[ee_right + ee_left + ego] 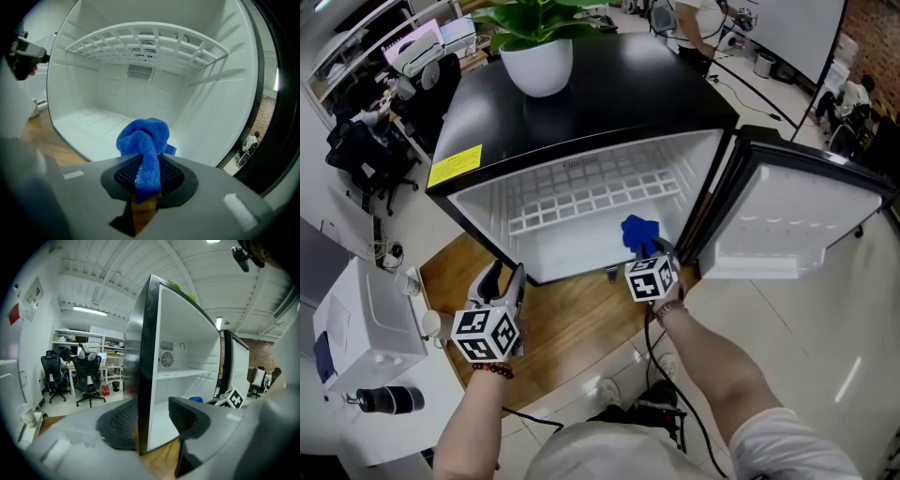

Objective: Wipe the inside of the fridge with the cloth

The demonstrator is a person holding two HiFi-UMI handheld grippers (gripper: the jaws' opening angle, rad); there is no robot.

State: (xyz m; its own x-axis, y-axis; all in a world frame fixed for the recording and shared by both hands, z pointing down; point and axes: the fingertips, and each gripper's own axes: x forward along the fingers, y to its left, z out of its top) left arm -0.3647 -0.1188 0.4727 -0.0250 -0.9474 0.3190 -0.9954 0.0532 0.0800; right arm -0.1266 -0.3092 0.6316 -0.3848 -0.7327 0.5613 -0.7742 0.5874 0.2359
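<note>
A crumpled blue terry cloth (144, 138) is gripped in the right claw (149, 164) and held at the mouth of the open, white-lined black fridge (581, 112), below its white wire shelf (145, 42). The left claw (154, 420) is held open and empty near the fridge's left front edge.

A brown wooden board (572, 328) on the pale tiled floor (806, 319) carries the black fridge (609, 94); a white round plant pot (539, 64) sits on top.
</note>
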